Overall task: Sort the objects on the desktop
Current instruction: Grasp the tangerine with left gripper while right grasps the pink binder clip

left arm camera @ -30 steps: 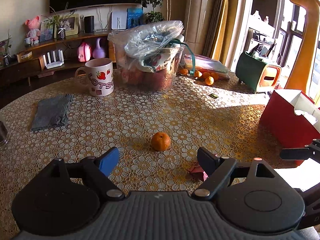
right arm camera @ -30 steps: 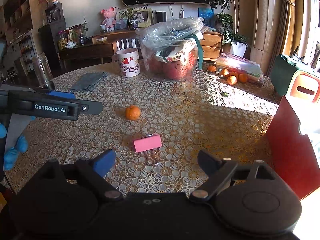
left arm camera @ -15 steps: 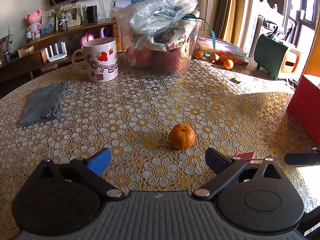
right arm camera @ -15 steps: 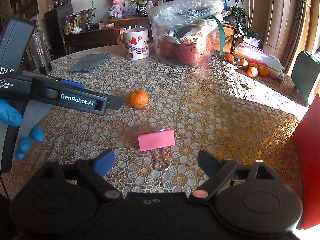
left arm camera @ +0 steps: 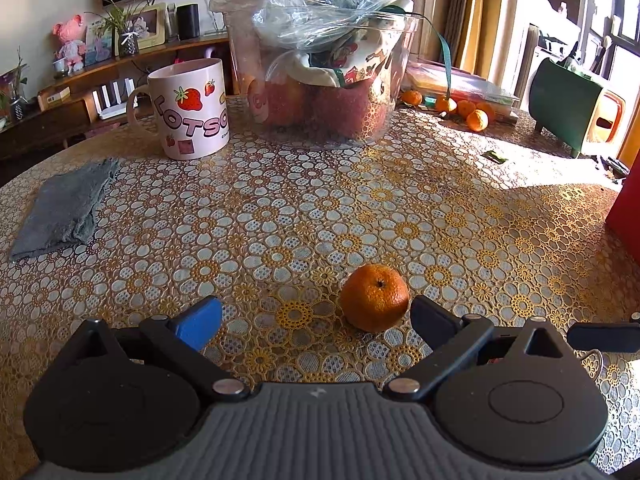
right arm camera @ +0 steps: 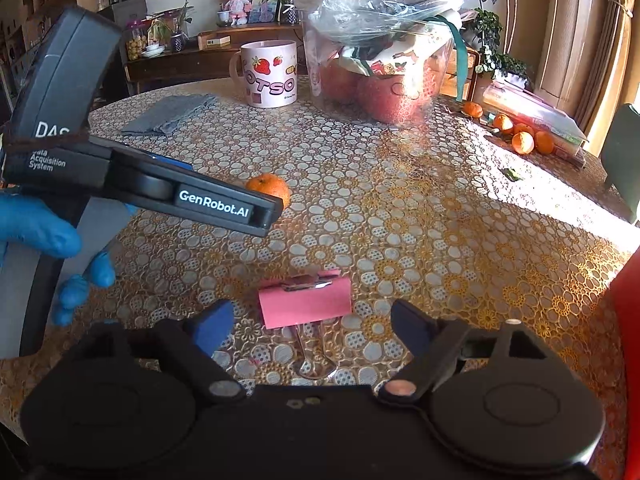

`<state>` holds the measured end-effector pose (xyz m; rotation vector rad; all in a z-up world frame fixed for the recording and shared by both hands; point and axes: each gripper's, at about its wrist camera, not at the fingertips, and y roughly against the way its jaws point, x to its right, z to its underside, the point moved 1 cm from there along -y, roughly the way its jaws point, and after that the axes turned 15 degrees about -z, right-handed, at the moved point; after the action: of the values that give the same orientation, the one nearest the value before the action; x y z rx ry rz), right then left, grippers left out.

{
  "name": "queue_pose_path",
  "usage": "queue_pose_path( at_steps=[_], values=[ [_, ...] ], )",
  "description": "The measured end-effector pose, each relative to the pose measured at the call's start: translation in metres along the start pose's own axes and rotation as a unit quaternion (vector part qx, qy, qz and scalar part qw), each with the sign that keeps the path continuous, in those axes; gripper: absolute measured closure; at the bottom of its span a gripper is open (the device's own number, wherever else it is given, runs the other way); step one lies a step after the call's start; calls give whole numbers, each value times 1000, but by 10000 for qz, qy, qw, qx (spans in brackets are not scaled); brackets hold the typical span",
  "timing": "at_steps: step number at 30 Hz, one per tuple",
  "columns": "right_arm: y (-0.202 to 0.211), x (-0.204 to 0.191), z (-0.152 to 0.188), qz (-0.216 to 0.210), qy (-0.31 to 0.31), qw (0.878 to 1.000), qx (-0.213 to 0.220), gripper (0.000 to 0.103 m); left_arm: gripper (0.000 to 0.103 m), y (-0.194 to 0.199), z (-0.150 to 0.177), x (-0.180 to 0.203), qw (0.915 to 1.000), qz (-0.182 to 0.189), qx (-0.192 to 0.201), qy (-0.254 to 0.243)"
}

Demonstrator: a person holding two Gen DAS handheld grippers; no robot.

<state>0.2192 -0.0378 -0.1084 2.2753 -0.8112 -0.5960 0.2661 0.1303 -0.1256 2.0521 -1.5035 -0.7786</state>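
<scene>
Round worktop (left arm camera: 360,208) with gold floral lace cover is carrying everything. Left tongs (left arm camera: 316,320) are gaping wide, holding nothing; small orange tangerine (left arm camera: 374,297) is sitting just inside the right finger. Right tongs (right arm camera: 312,324) have just been narrowing, not gripping; pink metal binder clip (right arm camera: 305,303) is lying between the tips.

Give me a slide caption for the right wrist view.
Right gripper open over a pink binder clip; mandarin beyond.
</scene>
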Motion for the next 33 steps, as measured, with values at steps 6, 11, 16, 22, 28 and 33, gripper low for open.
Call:
queue_pose_path(
  at_steps=[6, 11, 16, 22, 28, 33],
  values=[
    [-8, 0, -3, 5, 15, 10000, -25, 21, 2, -1, 1, 7, 9999, 28, 151, -71],
    [-11, 2, -4, 58, -49, 10000, -51, 24, 7, 1, 1, 9, 9995, 51, 294, -107],
    [-13, 3, -4, 0, -86, 9999, -82, 33, 25, 3, 1, 11, 9993, 109, 329, -156],
    [-13, 1, -4, 8, -53, 10000, -80, 42, 39, 7, 2, 13, 9988, 155, 398, -222],
    [-14, 1, -6, 26, -66, 9999, -88, 48, 57, 8, 1, 17, 9987, 221, 328, -310],
    [-12, 0, -5, 50, -44, 9999, -84, 51, 67, 13, 2, 21, 9985, 259, 278, -382]
  ],
)
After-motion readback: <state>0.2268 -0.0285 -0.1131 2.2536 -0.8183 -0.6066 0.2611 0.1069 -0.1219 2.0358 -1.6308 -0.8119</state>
